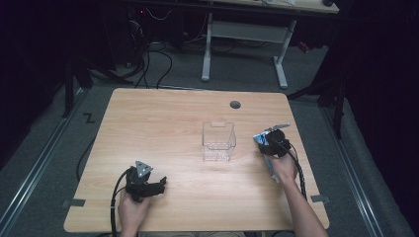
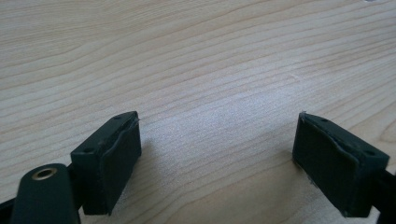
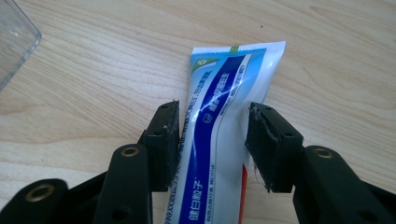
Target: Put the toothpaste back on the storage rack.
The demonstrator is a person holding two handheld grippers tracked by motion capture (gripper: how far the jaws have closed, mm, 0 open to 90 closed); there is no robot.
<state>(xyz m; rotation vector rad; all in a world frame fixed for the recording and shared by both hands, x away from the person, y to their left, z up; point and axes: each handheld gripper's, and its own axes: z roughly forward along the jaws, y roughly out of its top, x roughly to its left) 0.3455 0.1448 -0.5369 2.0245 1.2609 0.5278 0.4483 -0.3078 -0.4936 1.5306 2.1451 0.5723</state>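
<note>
i had the right gripper (image 3: pixel 212 140) down over the toothpaste tube (image 3: pixel 224 107), which lay flat on the desk (image 1: pixel 163 128) at the right of the high view, just right of the clear plastic box (image 1: pixel 218 140). the fingers (image 3: pixel 163 135) stood on either side of the tube; the left one looked to be touching its edge, the right one sat a sliver off, so the grip was not yet firm. i judged the squeeze should land square across the flat body, gently, so the soft tube would not buckle or slip out. the left gripper (image 2: pixel 215 158) rested at the lower left of the high view, fingers wide apart over bare wood. the tube was blue and white with a red patch near the bottom; its print was chinese, too small for me to read.
</note>
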